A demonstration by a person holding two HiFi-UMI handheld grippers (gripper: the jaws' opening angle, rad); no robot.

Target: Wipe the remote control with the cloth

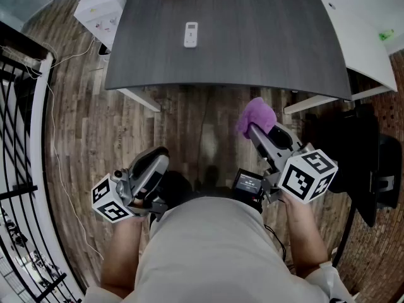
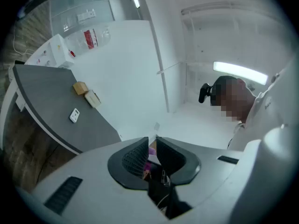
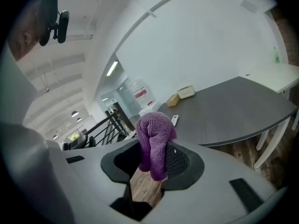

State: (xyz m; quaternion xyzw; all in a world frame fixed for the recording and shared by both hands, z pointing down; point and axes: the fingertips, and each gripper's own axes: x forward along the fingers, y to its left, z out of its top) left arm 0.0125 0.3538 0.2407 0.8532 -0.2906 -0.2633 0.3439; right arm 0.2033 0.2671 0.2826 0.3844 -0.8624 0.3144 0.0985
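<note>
Right gripper (image 1: 253,130), jaws clamped on the purple cloth (image 1: 255,114). The remote control (image 1: 190,34) is up at eleven o'clock on the bench (image 1: 271,49), long axis twelve-to-six. Left gripper (image 1: 159,158) jaws are nearly together, empty.

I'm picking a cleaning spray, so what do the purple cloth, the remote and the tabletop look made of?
Cloth: soft microfibre or terry, judging by its nubby pile and limp drape. Remote: probably smooth white plastic; too small to say more. Tabletop: dark grey matt laminate or veneer, with faint streaked grain; which, I cannot tell.
</note>
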